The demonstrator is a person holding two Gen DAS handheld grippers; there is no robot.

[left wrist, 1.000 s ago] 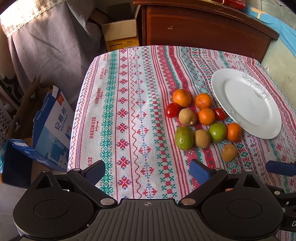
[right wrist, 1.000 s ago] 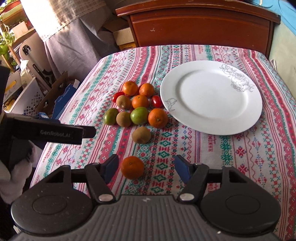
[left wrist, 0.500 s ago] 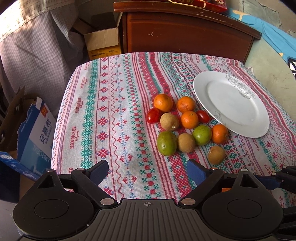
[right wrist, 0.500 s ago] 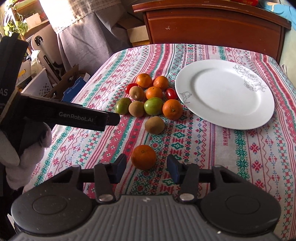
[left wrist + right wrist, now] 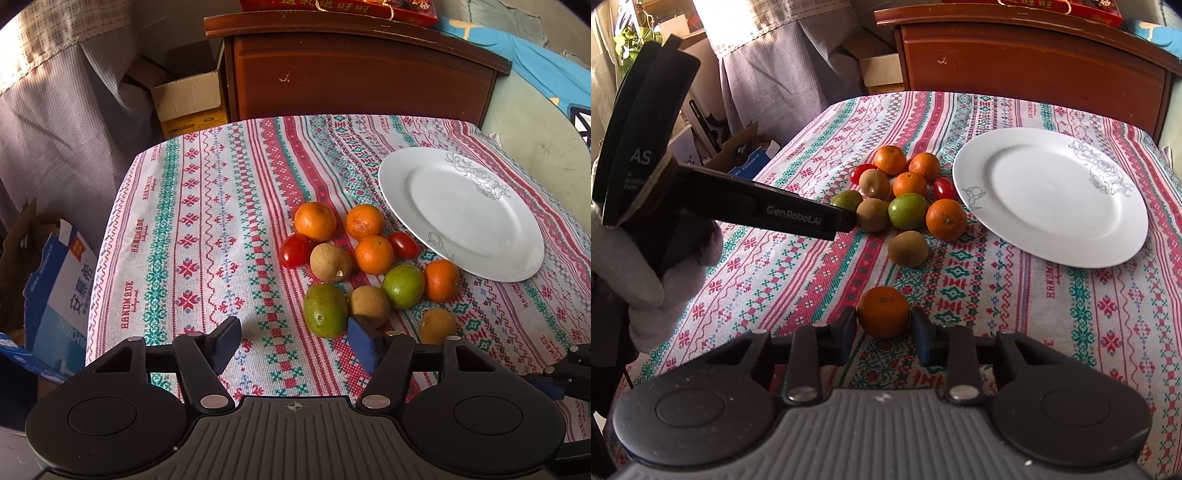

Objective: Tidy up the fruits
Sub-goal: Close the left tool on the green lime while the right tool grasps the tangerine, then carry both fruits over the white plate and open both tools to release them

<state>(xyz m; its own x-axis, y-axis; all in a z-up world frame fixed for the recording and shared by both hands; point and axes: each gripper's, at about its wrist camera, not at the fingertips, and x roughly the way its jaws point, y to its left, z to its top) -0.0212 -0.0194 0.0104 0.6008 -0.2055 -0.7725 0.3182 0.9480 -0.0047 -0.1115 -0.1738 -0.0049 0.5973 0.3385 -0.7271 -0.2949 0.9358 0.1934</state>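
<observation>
A cluster of oranges, green fruits, brown kiwis and red tomatoes lies on the patterned tablecloth left of a white plate. My left gripper is open and empty, just short of the nearest green fruit. In the right wrist view the plate is at the right and the cluster is ahead. My right gripper has closed around a lone orange near the table's front; both pads touch its sides. The left gripper's body shows at the left.
A dark wooden cabinet stands behind the table. Cardboard boxes sit at the back left, and a blue-and-white box stands on the floor beside the table's left edge. The tablecloth covers the whole tabletop.
My right gripper's jaws have narrowed from wide open onto the lone orange. My left gripper has moved forward toward the fruit cluster, still open.
</observation>
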